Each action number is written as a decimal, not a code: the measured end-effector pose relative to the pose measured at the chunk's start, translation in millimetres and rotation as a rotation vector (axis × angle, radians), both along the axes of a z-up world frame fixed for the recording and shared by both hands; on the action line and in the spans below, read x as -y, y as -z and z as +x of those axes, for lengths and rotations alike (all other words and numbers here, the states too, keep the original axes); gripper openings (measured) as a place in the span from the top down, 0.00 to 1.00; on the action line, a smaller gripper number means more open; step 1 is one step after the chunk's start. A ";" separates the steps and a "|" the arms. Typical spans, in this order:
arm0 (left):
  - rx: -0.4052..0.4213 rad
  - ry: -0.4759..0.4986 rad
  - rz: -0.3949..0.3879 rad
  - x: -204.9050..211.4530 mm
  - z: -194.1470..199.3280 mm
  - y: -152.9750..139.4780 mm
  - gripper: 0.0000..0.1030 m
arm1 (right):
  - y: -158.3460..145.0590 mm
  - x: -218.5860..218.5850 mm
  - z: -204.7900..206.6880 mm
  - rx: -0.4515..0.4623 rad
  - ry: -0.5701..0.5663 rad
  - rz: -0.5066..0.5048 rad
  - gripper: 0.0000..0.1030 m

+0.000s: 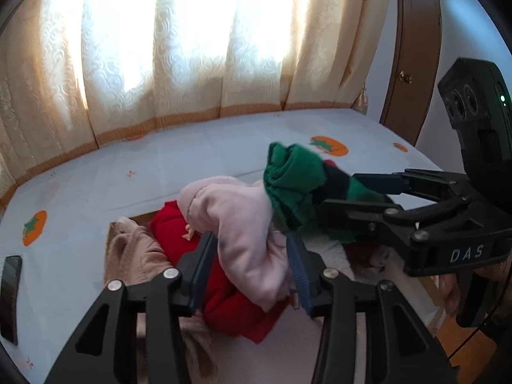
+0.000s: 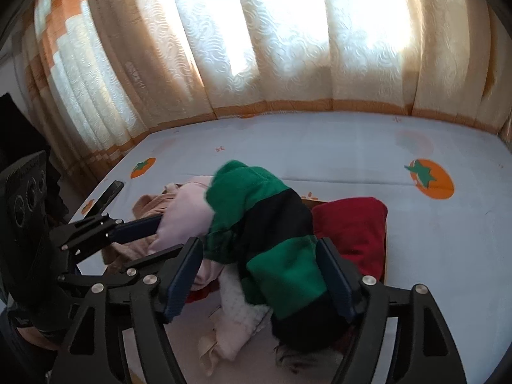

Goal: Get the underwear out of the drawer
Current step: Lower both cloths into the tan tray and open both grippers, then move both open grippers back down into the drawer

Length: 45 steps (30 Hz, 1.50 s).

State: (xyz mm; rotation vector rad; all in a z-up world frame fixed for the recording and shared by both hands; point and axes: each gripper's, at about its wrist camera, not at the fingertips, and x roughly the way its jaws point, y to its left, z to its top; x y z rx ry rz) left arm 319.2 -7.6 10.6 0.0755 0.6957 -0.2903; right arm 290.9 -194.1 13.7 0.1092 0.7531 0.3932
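Observation:
A pale pink garment (image 1: 243, 224) hangs between the pads of my left gripper (image 1: 249, 272). The jaws stand open, with a gap at the left pad. A green and black striped garment (image 2: 272, 224) sits between the pads of my right gripper (image 2: 260, 275), whose jaws stand wide and do not clamp it. Each gripper shows in the other's view: the right gripper (image 1: 339, 193) comes in from the right, the left gripper (image 2: 169, 233) from the left. Below both lies the open drawer (image 2: 385, 256), holding a red garment (image 1: 224, 294), a beige one (image 1: 134, 256) and white cloth.
Behind the drawer stretches a bed with a pale blue sheet (image 1: 192, 153) printed with orange fruit. A dark phone (image 1: 11, 297) lies on the sheet at the left. Cream curtains (image 2: 288, 48) hang along the far side, and a brown door (image 1: 412, 48) stands at the right.

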 end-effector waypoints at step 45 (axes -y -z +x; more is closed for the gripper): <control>-0.139 0.082 -0.018 -17.9 -246.2 71.3 0.34 | 45.1 11.1 -284.6 -0.114 -0.282 -0.041 0.21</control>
